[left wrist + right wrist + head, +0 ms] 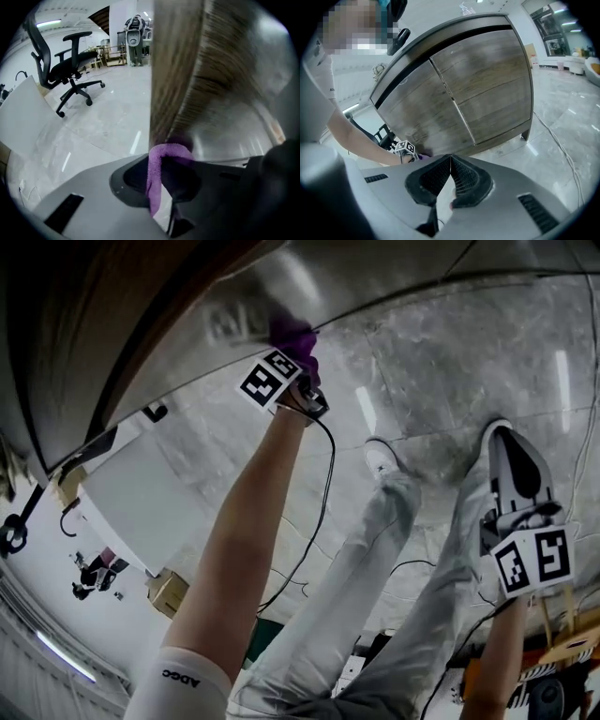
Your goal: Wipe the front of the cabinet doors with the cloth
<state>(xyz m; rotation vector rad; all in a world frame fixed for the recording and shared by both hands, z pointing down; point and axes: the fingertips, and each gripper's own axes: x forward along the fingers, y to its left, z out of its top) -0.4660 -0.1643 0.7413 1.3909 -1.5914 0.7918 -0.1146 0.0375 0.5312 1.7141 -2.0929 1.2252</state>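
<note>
Against the wooden front of the cabinet [487,84], low and close to its side edge, the left gripper [159,176] presses the purple cloth [293,335], its jaws clenched on a fold of it. Well apart from the cabinet, above the floor [562,131], the right gripper [451,166] has its jaws closed together, with nothing between them.

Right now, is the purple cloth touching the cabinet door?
Touching. The left gripper view shows the cloth pressed against the cabinet door, no gap between them.
</note>
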